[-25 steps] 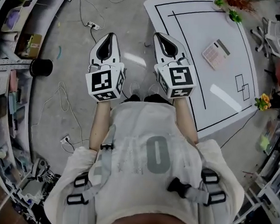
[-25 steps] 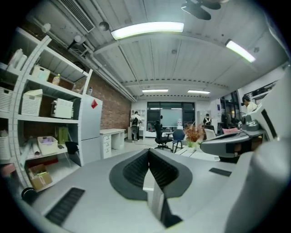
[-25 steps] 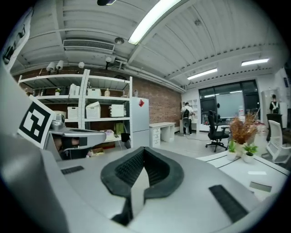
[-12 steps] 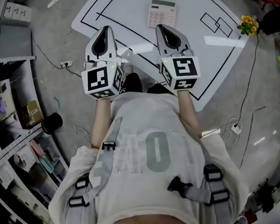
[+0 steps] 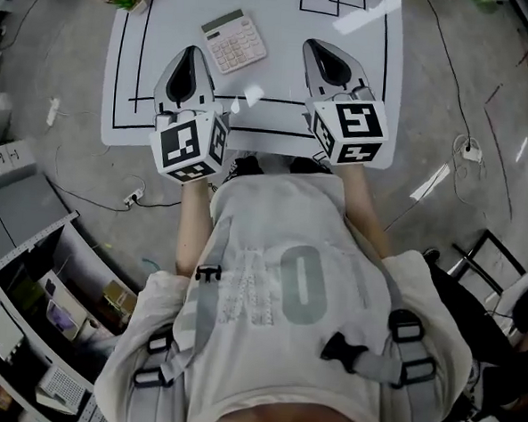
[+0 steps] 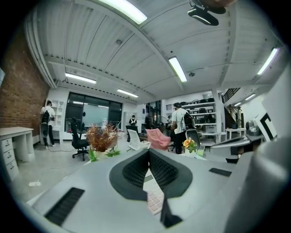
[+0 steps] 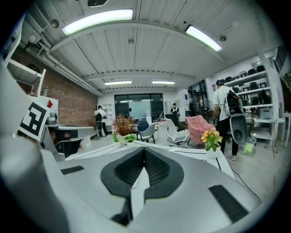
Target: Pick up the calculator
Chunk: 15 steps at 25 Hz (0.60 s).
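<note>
Lying on the worktop (image 5: 281,73), the calculator (image 5: 233,41) is at one o'clock from the left tongs (image 5: 191,53); these and the right tongs (image 5: 311,46) are pressed together. Probably light, stiff, slick: pinch one edge.

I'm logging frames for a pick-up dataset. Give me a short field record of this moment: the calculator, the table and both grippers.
calculator: lies flat on the table, keys up, untouched
table: white top with black lines
left gripper: jaws together, empty, over the table just left of the calculator
right gripper: jaws together, empty, over the table to the calculator's right
task state: calculator not yet picked up
</note>
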Each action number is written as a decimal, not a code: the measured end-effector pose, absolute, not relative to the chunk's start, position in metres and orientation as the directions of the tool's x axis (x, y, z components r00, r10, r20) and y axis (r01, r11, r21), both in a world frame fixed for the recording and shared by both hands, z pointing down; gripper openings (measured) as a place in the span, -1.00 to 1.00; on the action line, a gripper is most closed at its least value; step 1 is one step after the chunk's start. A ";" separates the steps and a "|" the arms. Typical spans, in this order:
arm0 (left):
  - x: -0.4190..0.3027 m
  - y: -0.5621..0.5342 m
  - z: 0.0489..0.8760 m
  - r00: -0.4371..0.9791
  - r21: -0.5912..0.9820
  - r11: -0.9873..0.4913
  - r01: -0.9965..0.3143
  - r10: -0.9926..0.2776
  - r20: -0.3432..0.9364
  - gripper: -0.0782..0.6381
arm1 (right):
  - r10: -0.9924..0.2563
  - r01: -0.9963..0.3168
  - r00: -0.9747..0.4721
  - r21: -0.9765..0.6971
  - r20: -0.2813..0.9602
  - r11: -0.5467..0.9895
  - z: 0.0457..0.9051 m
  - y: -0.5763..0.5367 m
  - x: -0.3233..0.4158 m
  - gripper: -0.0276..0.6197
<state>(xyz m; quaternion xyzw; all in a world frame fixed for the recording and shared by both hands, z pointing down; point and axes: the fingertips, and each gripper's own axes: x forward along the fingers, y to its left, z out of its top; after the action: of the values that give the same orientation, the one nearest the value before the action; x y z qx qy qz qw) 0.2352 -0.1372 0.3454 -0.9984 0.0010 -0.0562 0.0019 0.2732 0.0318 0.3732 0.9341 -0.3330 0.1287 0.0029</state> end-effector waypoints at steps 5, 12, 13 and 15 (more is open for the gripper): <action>0.249 -0.135 0.342 0.991 0.000 -0.996 0.086 0.085 0.106 -0.72 | -0.541 -0.538 0.809 -0.080 0.229 -0.839 0.371 0.041 0.271 -0.90; 0.263 -0.134 0.338 0.982 0.007 -0.988 0.156 0.155 0.103 -0.72 | -0.457 -0.457 0.861 -0.054 0.223 -0.888 0.364 0.050 0.274 -0.90; 0.264 -0.135 0.338 0.982 0.007 -0.987 0.161 0.161 0.101 -0.72 | -0.455 -0.455 0.862 -0.053 0.223 -0.889 0.364 0.049 0.274 -0.90; 0.264 -0.136 0.337 0.981 0.008 -0.985 0.170 0.170 0.096 -0.72 | -0.454 -0.454 0.863 -0.055 0.221 -0.889 0.364 0.047 0.273 -0.90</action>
<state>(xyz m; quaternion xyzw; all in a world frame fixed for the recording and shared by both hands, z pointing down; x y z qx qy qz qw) 0.2644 -0.1359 0.3373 -0.9952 -0.0856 -0.0483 0.0002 0.2733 0.0470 0.3641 0.9652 -0.2351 0.1146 -0.0004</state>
